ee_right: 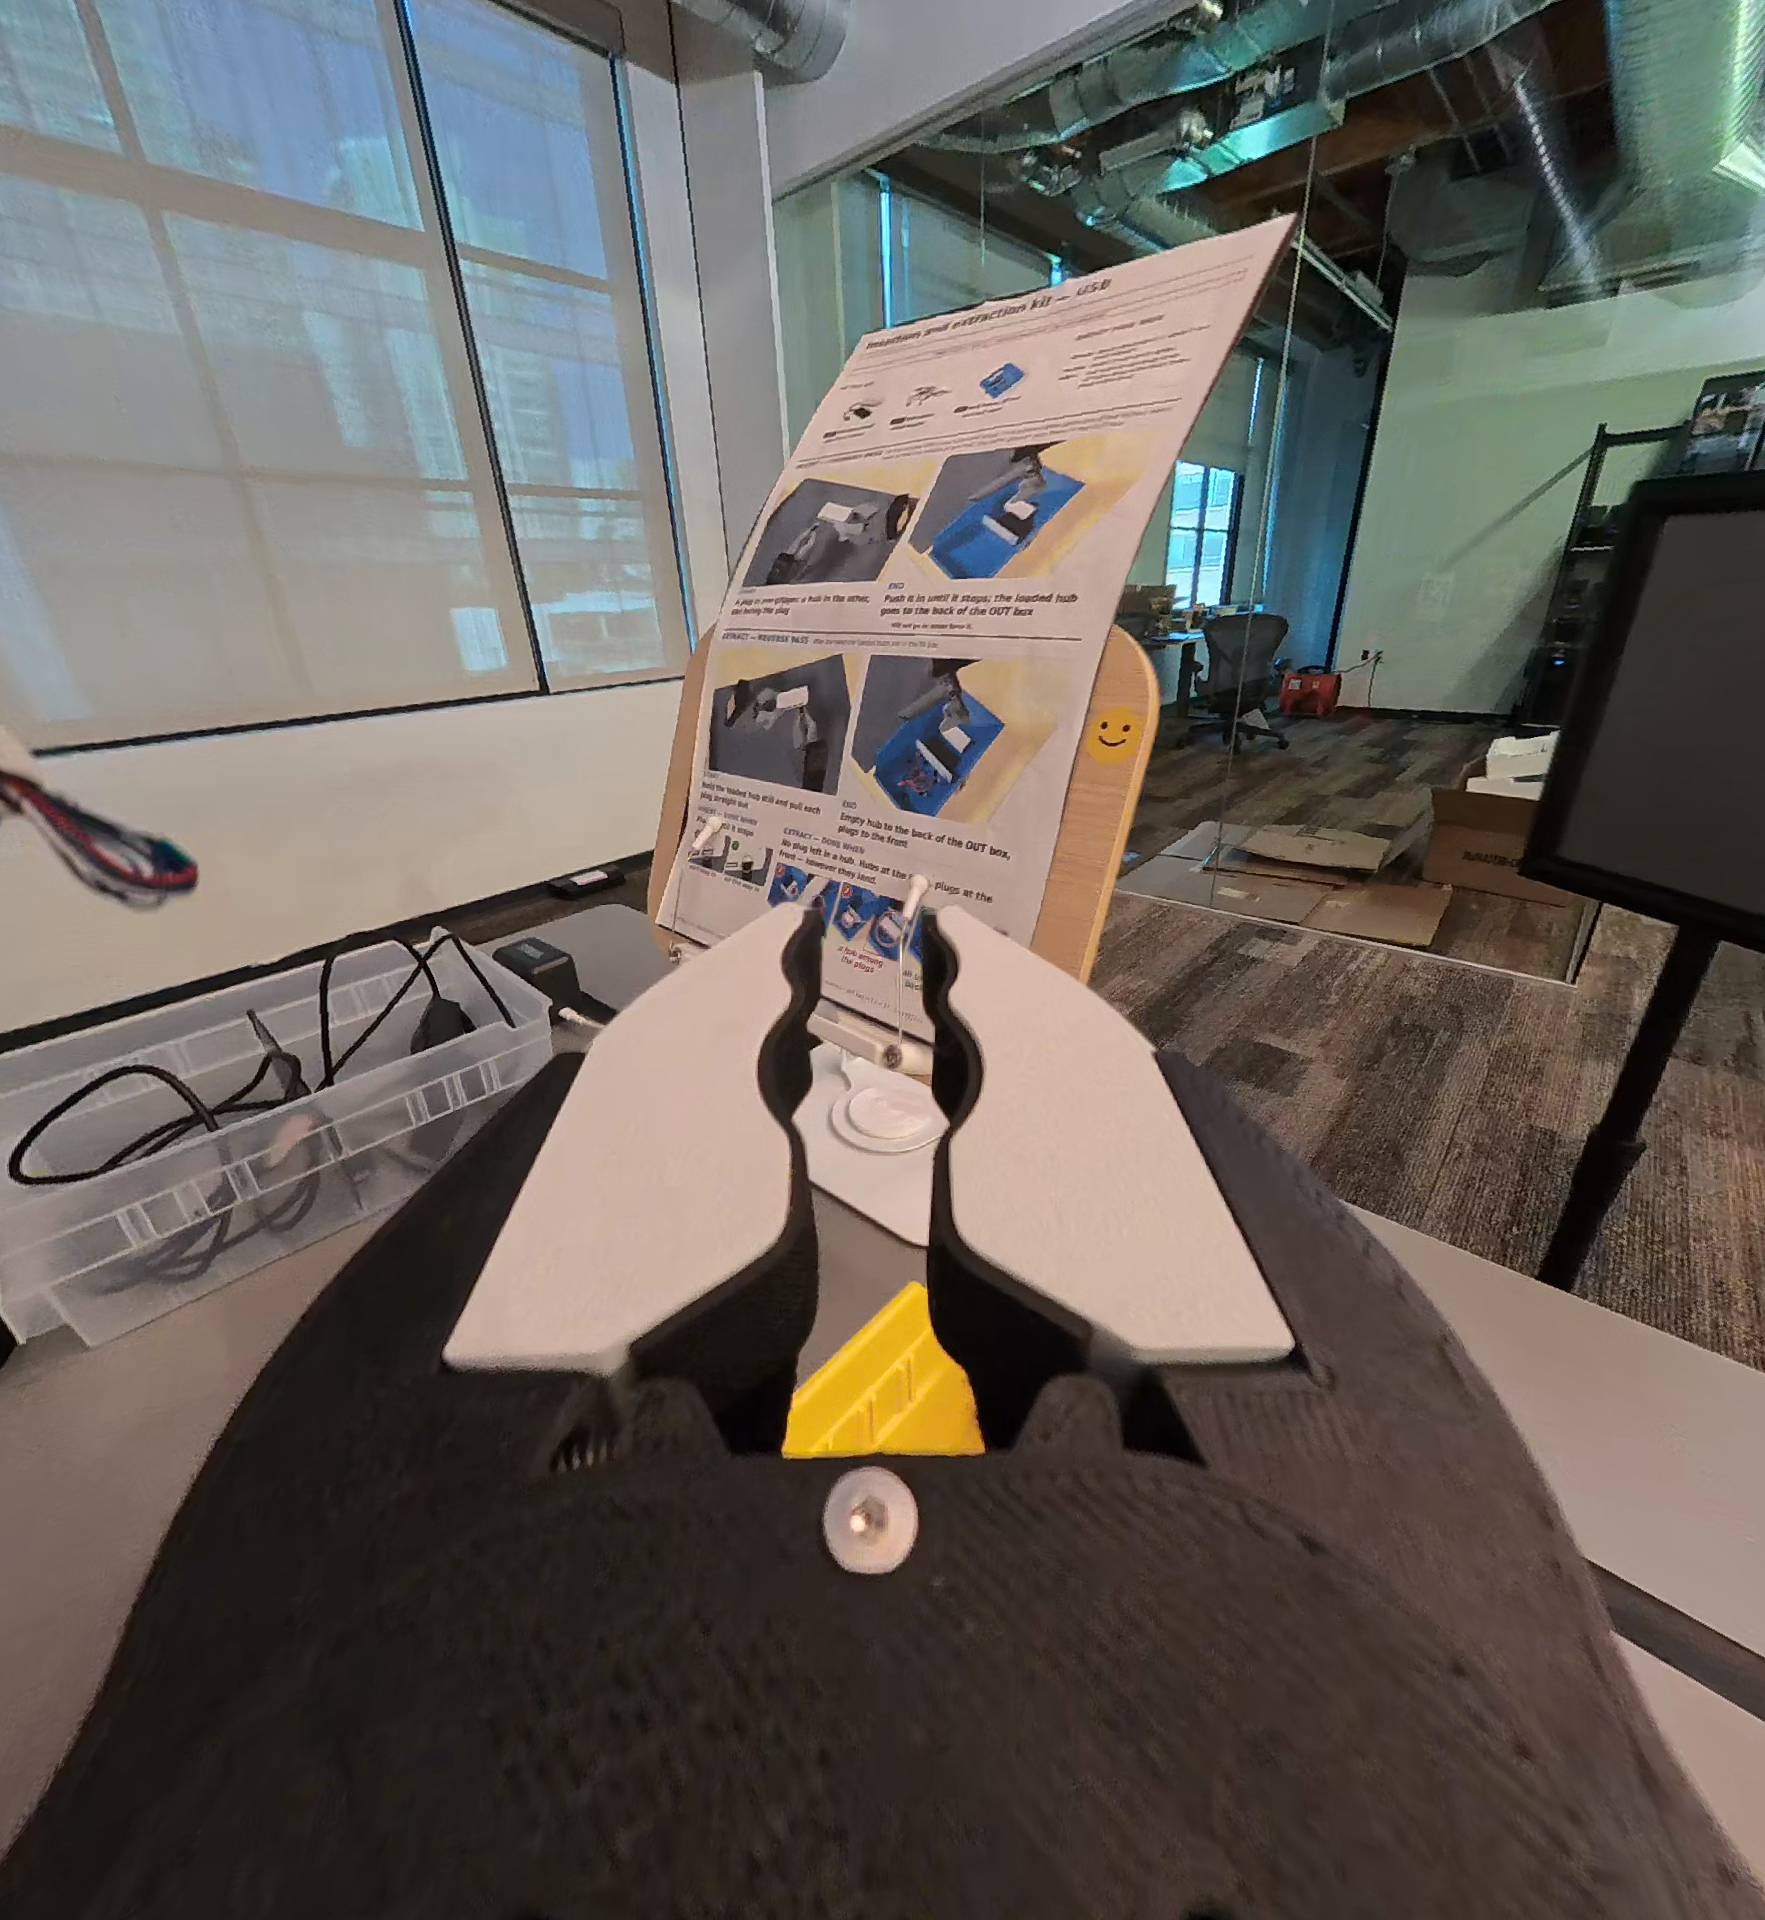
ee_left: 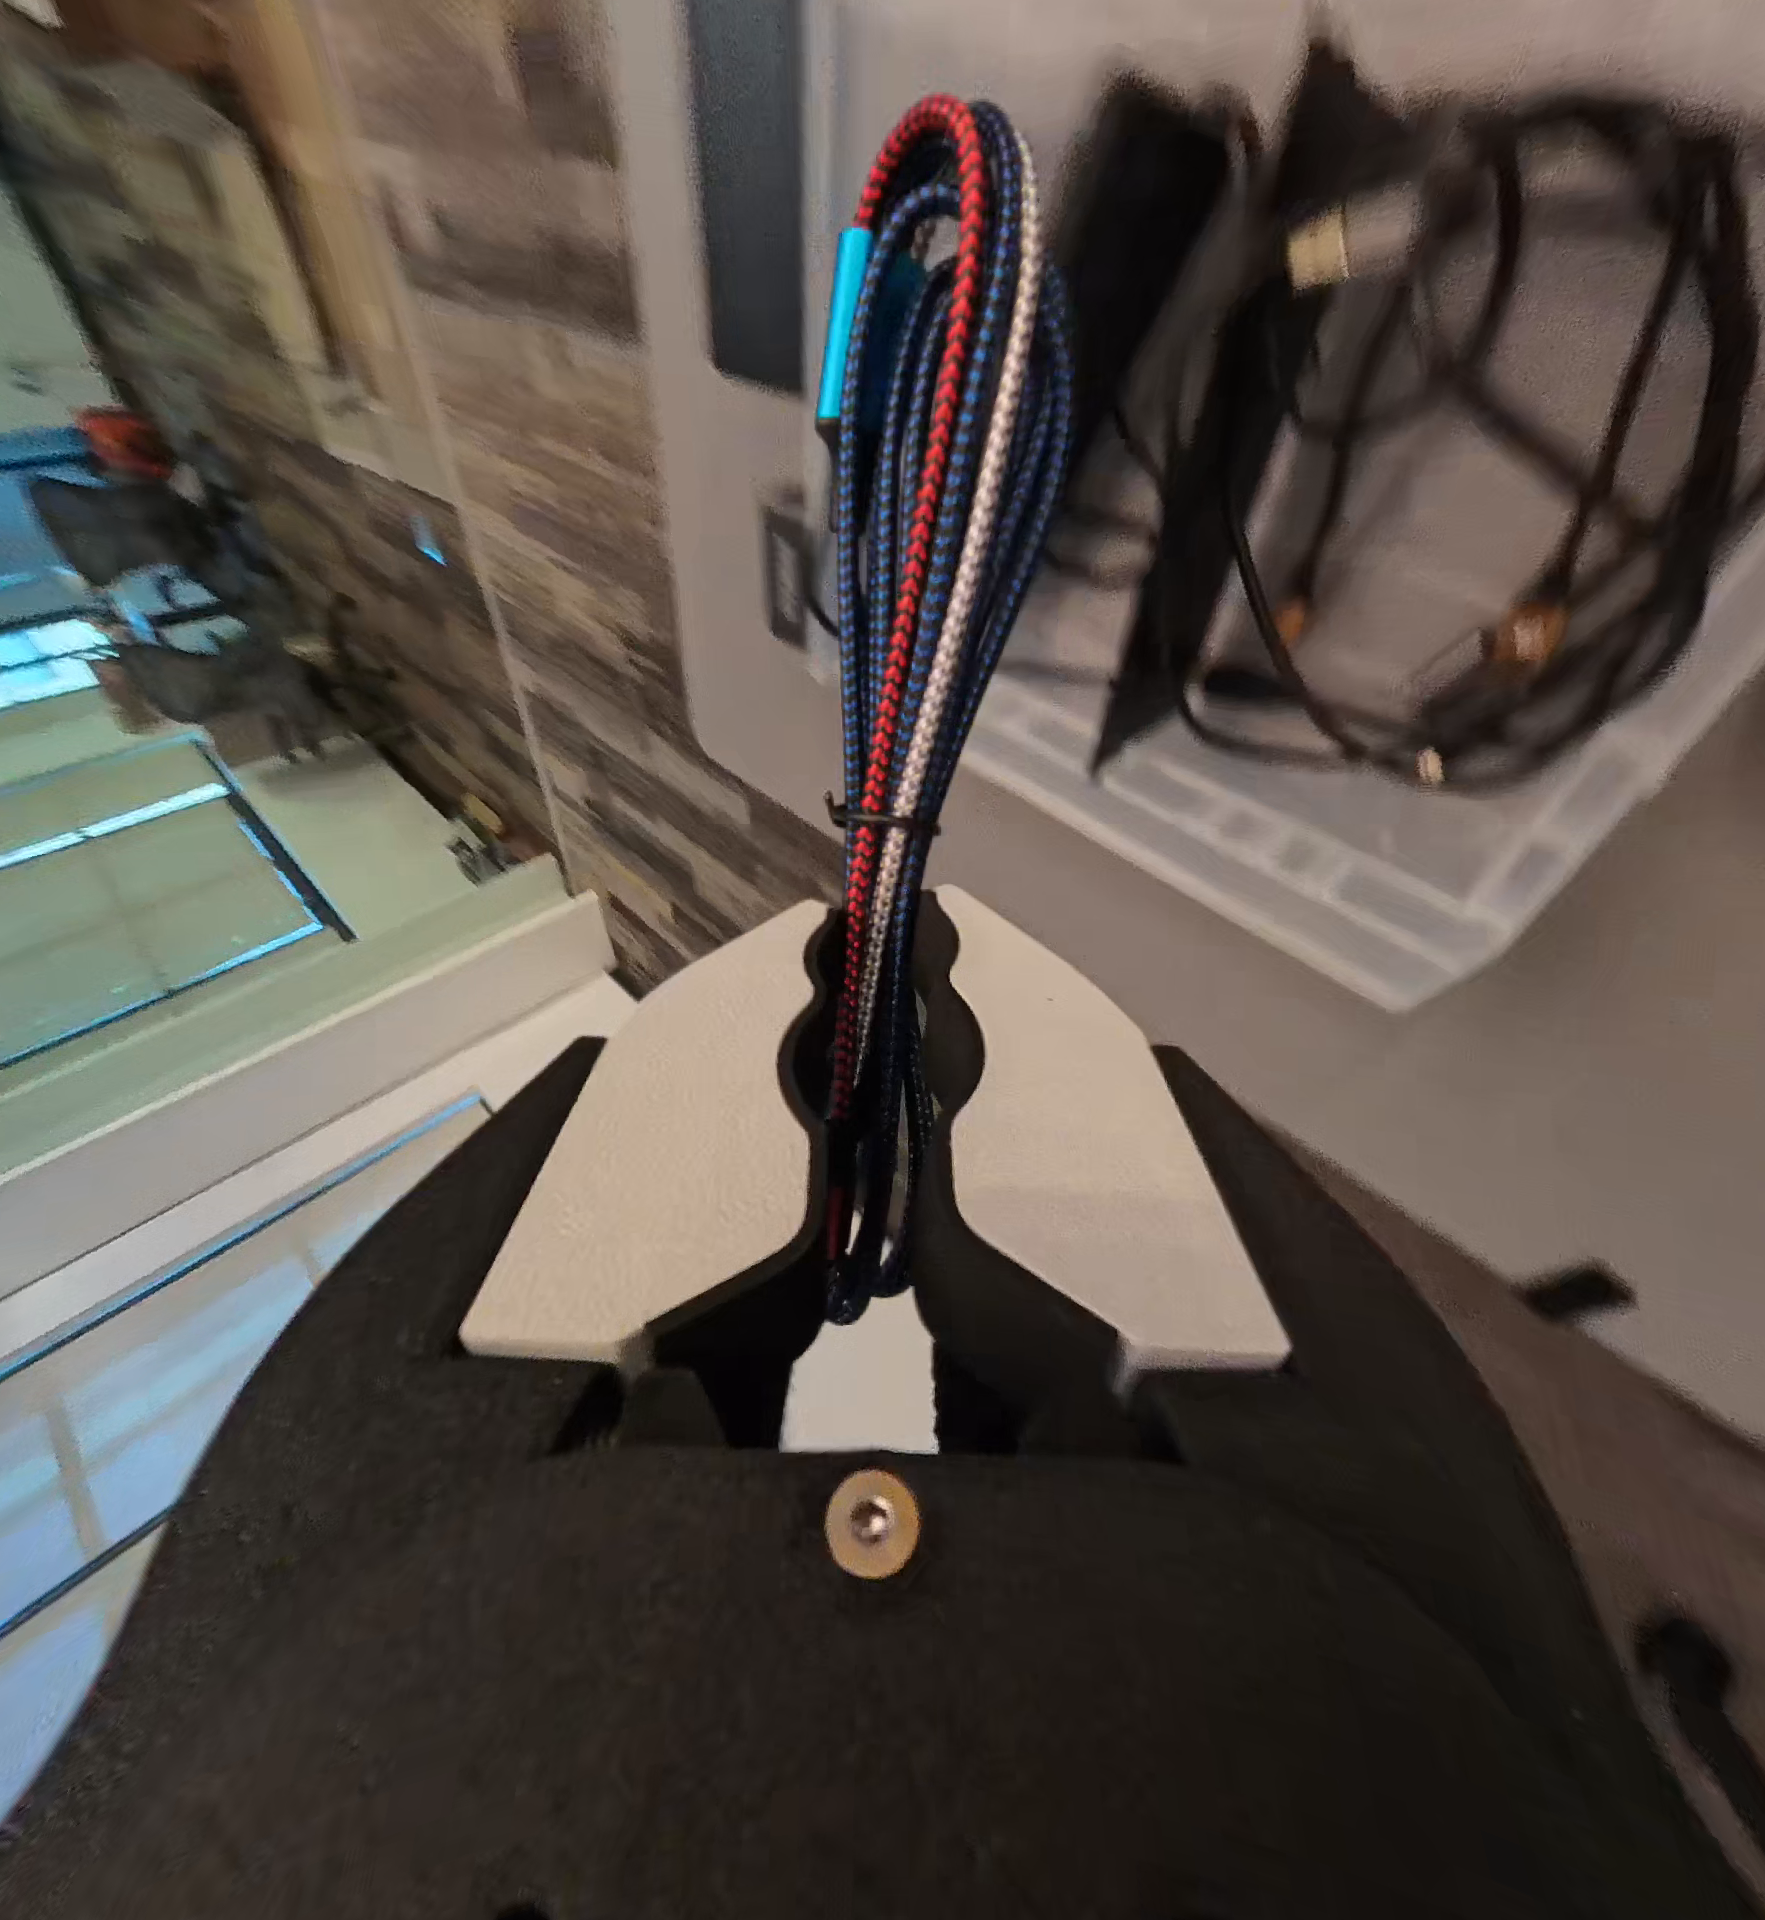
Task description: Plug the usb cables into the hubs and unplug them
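Observation:
My left gripper (ee_left: 883, 904) is shut on a tied bundle of braided USB cable (ee_left: 945, 468) in blue, red and white, with a light-blue metal plug (ee_left: 842, 322) at its side. The bundle sticks out past the fingertips, in the air. The left view is tilted and blurred. The same bundle (ee_right: 119, 847) shows at the far left of the right wrist view, above the table. My right gripper (ee_right: 870, 920) is open and empty, with a narrow gap between the jaws. I see no hub clearly.
A clear plastic bin (ee_right: 130, 1236) holding black cables (ee_right: 234, 1112) stands at the left of the table; it also shows in the left wrist view (ee_left: 1377, 873). An instruction sheet on a wooden stand (ee_right: 961, 582) is ahead. A yellow piece (ee_right: 883, 1382) lies under my right gripper. A dark monitor (ee_right: 1709, 707) is at the right. Tip to tip, the grippers are about 55 cm apart.

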The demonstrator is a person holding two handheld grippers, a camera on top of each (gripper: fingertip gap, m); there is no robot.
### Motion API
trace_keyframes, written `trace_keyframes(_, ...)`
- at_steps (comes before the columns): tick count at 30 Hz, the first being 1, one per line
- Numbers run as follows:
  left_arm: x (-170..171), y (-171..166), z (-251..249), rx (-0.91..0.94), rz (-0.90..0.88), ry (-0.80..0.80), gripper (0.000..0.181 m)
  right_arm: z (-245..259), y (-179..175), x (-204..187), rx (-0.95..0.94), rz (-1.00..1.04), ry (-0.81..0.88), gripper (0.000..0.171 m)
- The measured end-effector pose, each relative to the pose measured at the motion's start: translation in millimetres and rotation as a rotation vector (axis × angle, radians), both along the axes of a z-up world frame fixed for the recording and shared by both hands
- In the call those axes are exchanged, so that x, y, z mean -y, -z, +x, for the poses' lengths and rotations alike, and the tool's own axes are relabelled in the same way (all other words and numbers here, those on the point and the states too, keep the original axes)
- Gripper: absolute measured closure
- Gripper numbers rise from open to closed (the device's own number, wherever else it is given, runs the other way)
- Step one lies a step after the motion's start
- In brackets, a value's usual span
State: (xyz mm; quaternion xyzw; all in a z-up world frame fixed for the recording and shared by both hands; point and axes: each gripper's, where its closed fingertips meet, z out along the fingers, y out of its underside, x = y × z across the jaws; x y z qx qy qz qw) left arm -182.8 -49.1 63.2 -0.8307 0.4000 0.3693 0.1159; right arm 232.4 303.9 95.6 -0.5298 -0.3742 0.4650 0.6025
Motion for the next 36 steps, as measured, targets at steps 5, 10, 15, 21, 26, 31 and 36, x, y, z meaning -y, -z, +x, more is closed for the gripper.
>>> trace_keyframes(5, -69, -7, 94, 0.23, 0.304, -0.091, 0.169, -4, -2, 10, 0.031, 0.033, -0.005, 0.152)
trace_keyframes(10, -118, 74, 220, 0.672, 0.302, -0.061, 0.169, 8, -13, 19, -0.011, 0.036, -0.029, 0.152)
trace_keyframes(15, -137, 172, 267, 0.735, 0.159, -0.126, 0.169, 26, -19, 22, -0.022, 0.047, -0.017, 0.152)
trace_keyframes(21, -148, 248, 283, 0.792, 0.033, -0.32, 0.169, 33, -24, 25, -0.044, 0.028, -0.05, 0.152)
trace_keyframes(26, -165, 264, 292, 0.775, 0.052, -0.364, 0.168, 27, -16, 26, -0.002, 0.009, -0.079, 0.152)
trace_keyframes(31, -175, 260, 298, 0.844, 0.108, -0.366, 0.155, 24, -7, 23, 0.036, -0.01, -0.089, 0.152)
trace_keyframes(36, -172, 211, 294, 0.981, 0.228, -0.292, 0.149, 29, -9, 20, 0.009, -0.023, -0.093, 0.152)
